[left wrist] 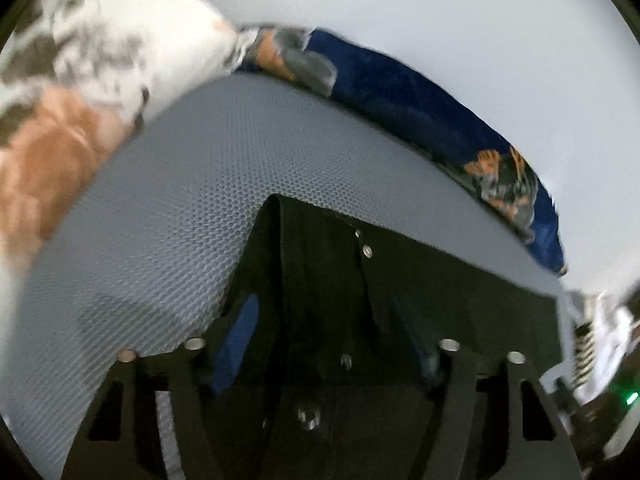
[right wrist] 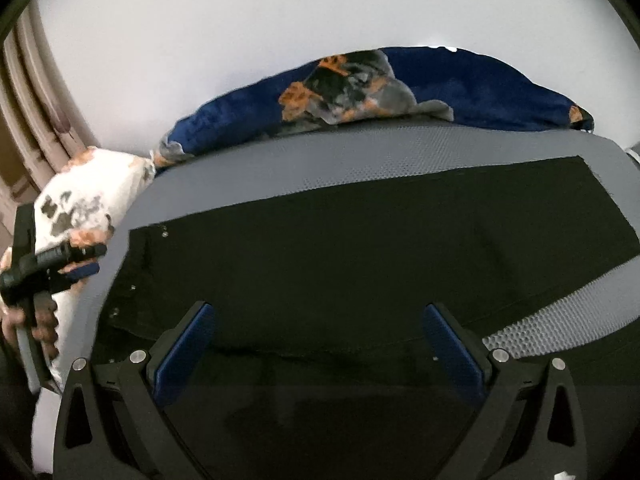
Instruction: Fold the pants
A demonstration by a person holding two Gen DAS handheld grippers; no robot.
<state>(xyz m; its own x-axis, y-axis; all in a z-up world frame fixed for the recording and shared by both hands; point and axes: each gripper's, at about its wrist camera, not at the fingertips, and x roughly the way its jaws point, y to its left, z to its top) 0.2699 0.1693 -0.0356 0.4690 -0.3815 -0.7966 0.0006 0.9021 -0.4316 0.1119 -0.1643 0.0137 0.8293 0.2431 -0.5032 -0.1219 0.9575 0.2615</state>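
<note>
Where the left wrist view begins, at its left edge, a white blanket (left wrist: 120,40) with brown and orange blotches lies beside the grey honeycomb mat (left wrist: 168,208). Black pants (left wrist: 400,300) spread flat on that mat; waistband corner with two metal studs points up-frame. Left gripper (left wrist: 332,344) tilts steeply down over the waistband, blue pads (left wrist: 236,344) about half apart with black cloth between them; picture too dark and blurred to tell if the pads press the cloth. Blue patterned blanket (left wrist: 400,92) runs along the mat's far edge.

Right wrist view, left to right: a hand (right wrist: 28,320) grips the other tool's handle at the frame's left edge, that tool reaching toward the mat (right wrist: 360,168). Pants (right wrist: 360,248) fill the middle, lying crosswise. Right gripper (right wrist: 318,344) slopes gently downward above them, fingers (right wrist: 184,352) spread wide, nothing held.
</note>
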